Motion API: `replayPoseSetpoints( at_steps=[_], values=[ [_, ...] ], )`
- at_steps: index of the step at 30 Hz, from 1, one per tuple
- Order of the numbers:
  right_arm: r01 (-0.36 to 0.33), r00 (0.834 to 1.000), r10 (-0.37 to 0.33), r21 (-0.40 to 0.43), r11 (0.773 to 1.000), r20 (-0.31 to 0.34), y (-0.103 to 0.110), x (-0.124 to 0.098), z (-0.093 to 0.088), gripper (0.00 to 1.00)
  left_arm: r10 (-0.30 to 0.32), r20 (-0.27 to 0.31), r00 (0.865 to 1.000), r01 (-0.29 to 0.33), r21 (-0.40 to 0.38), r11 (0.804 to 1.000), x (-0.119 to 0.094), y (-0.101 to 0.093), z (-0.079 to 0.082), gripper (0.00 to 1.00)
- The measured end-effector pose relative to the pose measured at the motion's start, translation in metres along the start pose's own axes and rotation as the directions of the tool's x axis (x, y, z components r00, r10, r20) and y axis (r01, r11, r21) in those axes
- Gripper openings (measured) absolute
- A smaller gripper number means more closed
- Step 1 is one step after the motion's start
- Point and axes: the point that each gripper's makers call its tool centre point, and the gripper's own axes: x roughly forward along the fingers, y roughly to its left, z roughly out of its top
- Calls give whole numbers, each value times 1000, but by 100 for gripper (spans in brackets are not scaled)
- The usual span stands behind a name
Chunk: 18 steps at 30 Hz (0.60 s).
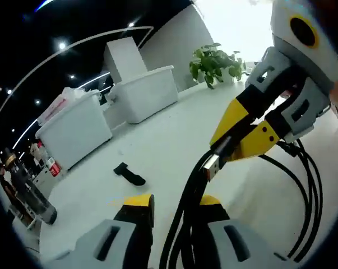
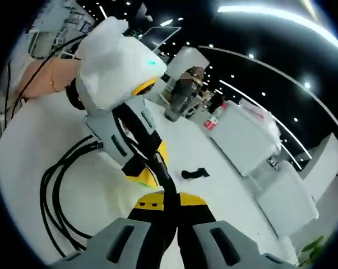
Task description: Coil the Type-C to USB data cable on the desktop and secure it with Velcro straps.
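Cable [image 1: 185, 213] coiled in loops, lifted above white desk [image 1: 157, 140] | left gripper [image 1: 174, 210] clamped on bundle, right gripper [image 1: 236, 140] pinching plug end | strap [image 1: 129, 175] lying apart on desk | best keep loops tight, tuck plug before reaching for strap.

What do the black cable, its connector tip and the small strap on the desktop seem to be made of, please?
Cable: smooth rubbery or plastic jacket, with a slight sheen.
Connector tip: bare metal, apparently; silvery and reflective.
Strap: matte black, likely fabric; no shine, limp and flat on the desktop.
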Motion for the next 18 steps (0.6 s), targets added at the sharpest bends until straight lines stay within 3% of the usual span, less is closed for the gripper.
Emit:
replayPoseSetpoints(
  at_steps=[3, 6, 7, 9, 11, 18],
  values=[
    [-36, 999, 36, -14, 999, -4, -1, 6, 0, 5, 6, -14, 1000, -6, 2, 1000, -1, 1, -4, 9],
    [-97, 995, 97, 36, 995, -17, 6, 15, -3, 5, -11, -56, 998, 6, -96, 995, -3, -1, -14, 4],
    [-109, 994, 110, 54, 993, -26, 7, 16, -5, 5, -41, -48, 998, 32, -176, 984, -3, -3, -16, 4],
    [-113, 993, 117, 124, 986, -21, 8, 23, -7, 6, -43, -34, 998, 32, -270, 962, -2, 1, -20, 4],
    [-120, 992, 124, 122, 985, -26, 9, 27, -9, 6, -50, -30, 998, 37, -318, 947, -3, 0, -23, 4],
    [-88, 993, 98, 155, 984, -62, 21, 28, -19, 15, -65, -17, 998, 55, -354, 934, -10, 0, -27, 4]
  ],
)
